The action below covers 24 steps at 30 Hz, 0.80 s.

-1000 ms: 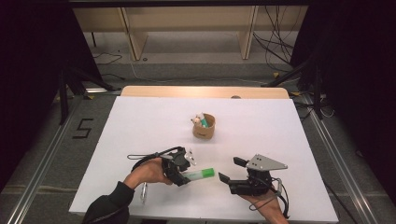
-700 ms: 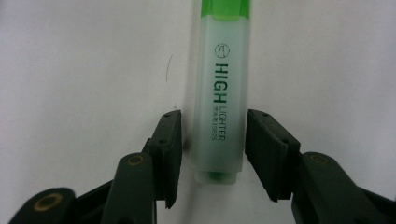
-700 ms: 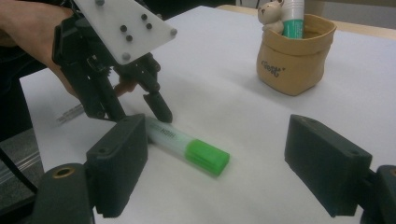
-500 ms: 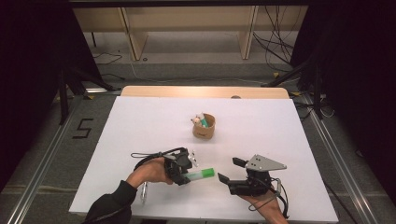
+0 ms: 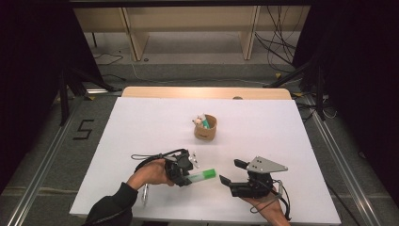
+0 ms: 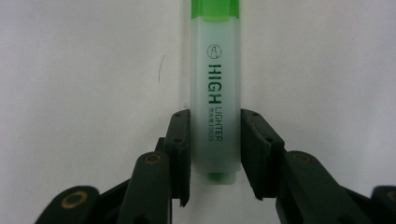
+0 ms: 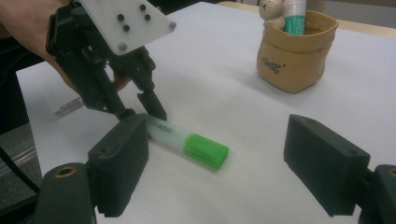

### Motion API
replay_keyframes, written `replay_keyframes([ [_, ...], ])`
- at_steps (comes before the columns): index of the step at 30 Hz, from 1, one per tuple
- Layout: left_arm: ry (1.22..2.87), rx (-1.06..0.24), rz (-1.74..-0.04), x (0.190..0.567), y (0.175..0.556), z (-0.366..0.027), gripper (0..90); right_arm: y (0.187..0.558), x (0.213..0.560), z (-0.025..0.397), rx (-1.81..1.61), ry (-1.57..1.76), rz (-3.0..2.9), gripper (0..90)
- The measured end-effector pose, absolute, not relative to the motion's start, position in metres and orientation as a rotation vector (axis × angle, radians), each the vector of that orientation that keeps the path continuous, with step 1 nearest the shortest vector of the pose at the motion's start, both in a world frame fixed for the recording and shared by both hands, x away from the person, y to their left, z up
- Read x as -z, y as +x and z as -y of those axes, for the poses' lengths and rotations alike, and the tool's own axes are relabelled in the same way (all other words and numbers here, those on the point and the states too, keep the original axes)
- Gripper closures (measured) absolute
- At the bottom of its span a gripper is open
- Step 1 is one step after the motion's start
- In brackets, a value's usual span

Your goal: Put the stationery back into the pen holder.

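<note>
Little had shifted over the last second: left gripper (image 5: 184, 173) kept its spot at the highlighter (image 5: 201, 176). Highlighter's green cap was cut off at the top of the left gripper view; contact with the right-hand pad was hard to judge. Translucent body, "HIGH LIGHTER" print, lying flat on the white table (image 5: 141, 127) near the front edge. Left jaws bracketed its tail end, seemingly gripping. Right gripper (image 5: 227, 172) hovered nearby, jaws wide apart, facing it
</note>
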<state>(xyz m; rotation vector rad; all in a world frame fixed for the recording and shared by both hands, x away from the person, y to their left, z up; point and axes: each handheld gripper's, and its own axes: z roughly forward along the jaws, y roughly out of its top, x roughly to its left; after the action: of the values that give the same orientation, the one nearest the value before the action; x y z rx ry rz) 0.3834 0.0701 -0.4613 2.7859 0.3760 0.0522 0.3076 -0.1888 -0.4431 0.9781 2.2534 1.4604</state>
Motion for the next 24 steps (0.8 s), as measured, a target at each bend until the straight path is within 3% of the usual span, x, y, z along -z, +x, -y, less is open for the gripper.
replay_keyframes([
  [7,2.728,-0.035,-0.446,0.458,0.384,-0.074,65.9,0.308,0.444,0.189,-1.461,0.982,-2.249,23.1],
  [24,2.457,-0.236,-0.548,0.456,0.373,-0.088,65.8,0.31,0.446,0.192,-1.512,1.04,-2.224,21.6],
])
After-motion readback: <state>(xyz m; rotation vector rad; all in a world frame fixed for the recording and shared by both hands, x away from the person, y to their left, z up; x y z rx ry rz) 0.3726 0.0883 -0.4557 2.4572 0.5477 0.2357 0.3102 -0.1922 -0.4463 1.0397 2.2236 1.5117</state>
